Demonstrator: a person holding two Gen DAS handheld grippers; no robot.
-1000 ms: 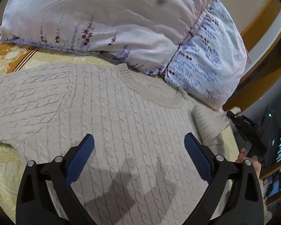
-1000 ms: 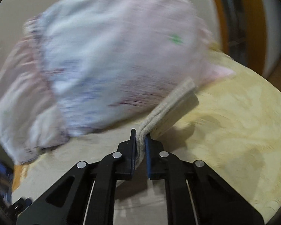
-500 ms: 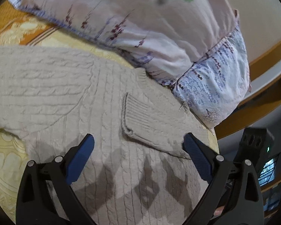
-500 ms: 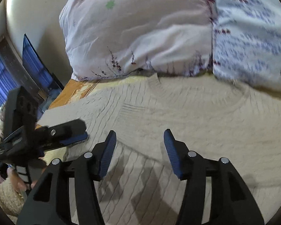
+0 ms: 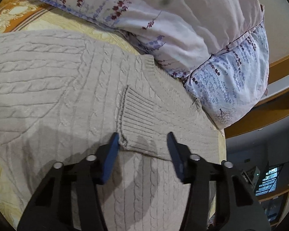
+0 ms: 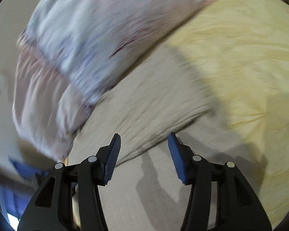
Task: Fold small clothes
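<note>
Both grippers, left (image 5: 142,140) (jaws just closing in) and right (image 6: 143,141), hover with fingers apart, unclamped, over the sweater (image 5: 71,88), its cuff (image 5: 140,119) ahead of the left fingers.

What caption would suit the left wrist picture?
Left gripper, jaws closing around the folded sleeve cuff of a sweater on a bed.

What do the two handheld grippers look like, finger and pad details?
Left gripper and right gripper match: black plastic angular fingers with triangular cut-outs, round silver pivot pins, and blue ribbed pads at the tips. No cables, markings or sleeves are visible.
</note>
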